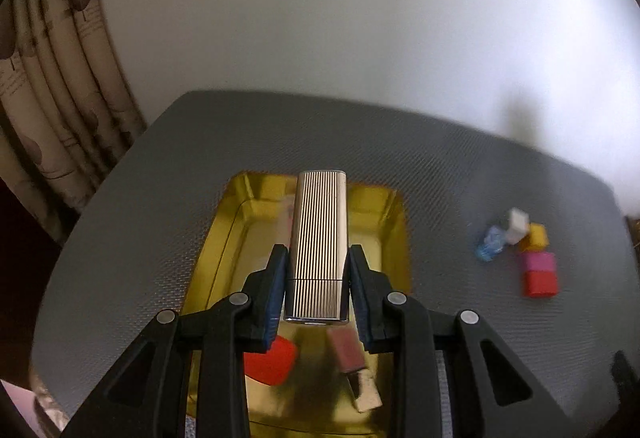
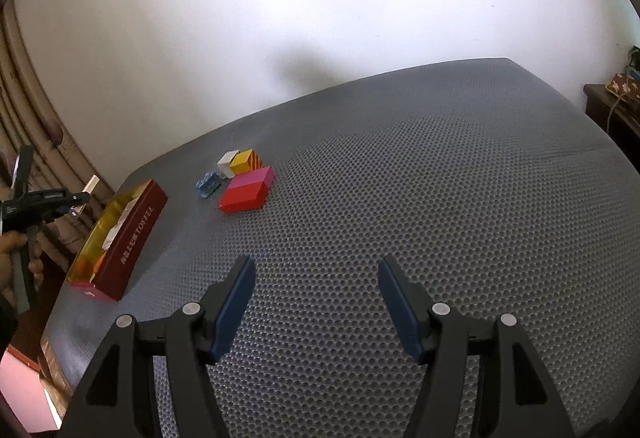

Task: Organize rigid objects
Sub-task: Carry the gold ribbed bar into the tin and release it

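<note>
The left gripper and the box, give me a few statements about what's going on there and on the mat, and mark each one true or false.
1. The left gripper is shut on a ribbed silver case. True.
2. The right gripper holds a red block. False: its jaws stand open with nothing between them, above the grey mat.
3. The silver case is held above the gold-lined box. True.
4. The box is empty. False: a red piece and a pinkish block lie inside.
5. The pink and red block sits inside the box. False: it lies on the mat, beside a yellow block.
</note>
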